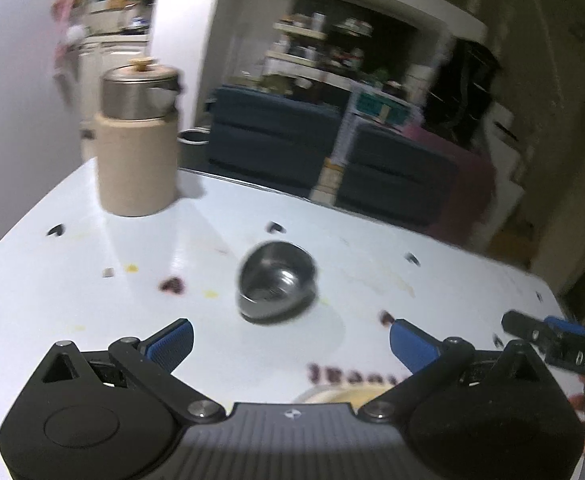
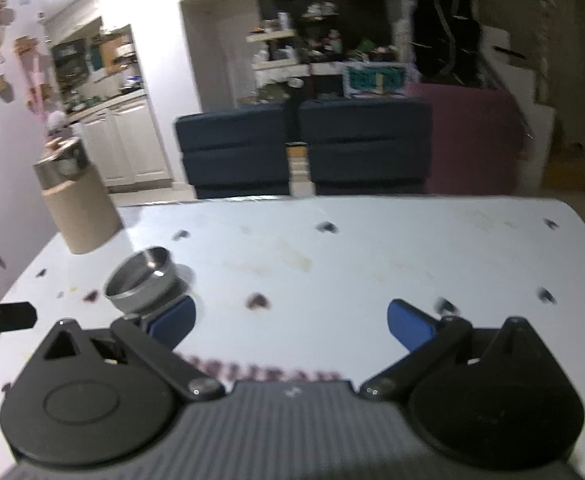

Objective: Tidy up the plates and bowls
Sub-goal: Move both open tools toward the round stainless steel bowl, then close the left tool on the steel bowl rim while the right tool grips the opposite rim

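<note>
Both my left gripper (image 1: pixel 290 342) and right gripper (image 2: pixel 291 322) gape empty, leaving the steel bowl (image 1: pixel 275 280) alone mid-surface (image 1: pixel 72 280), clear for stacking

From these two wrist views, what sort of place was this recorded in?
Most likely a lived-in home, an open dining and living area: a white table with a small steel bowl, dark blue sofas behind it, and white kitchen cabinets through a doorway.

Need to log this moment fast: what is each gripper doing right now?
Left gripper: open, holding nothing; the steel bowl sits on the table ahead of it.
Right gripper: open wide, holding nothing.
</note>
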